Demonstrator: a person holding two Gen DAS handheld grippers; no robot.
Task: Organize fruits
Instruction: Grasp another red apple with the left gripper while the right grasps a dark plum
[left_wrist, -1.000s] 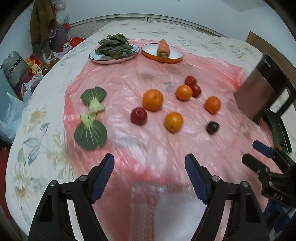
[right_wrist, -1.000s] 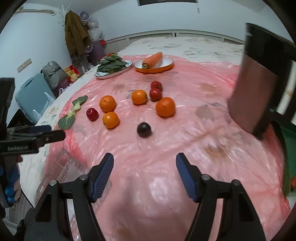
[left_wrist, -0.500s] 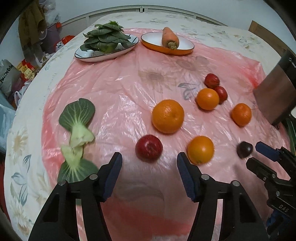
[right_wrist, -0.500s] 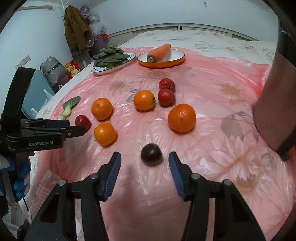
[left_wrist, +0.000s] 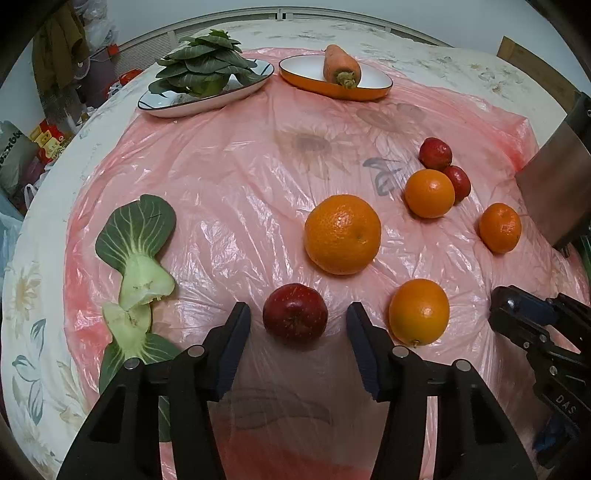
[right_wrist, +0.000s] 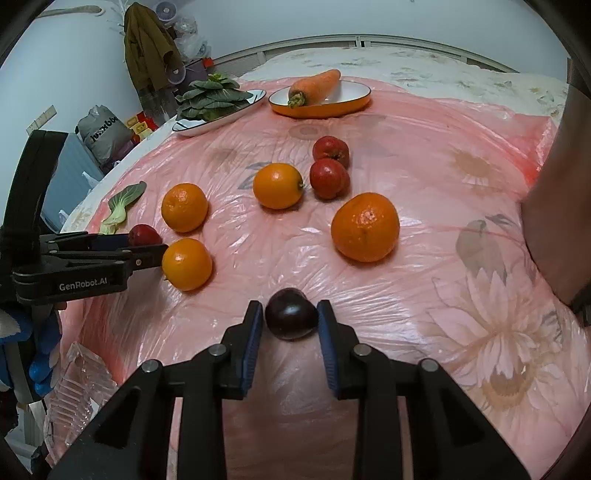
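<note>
Our right gripper has just been closing and now clamps the plum between its pads, ready to lift. Our left gripper has been closing too, not yet touching the apple between its jaws.

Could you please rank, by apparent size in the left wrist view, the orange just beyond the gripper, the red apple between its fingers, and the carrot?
1. Orange, largest.
2. Red apple.
3. Carrot, smallest-looking, but it lies farthest from the camera and end-on, so unsure.
</note>
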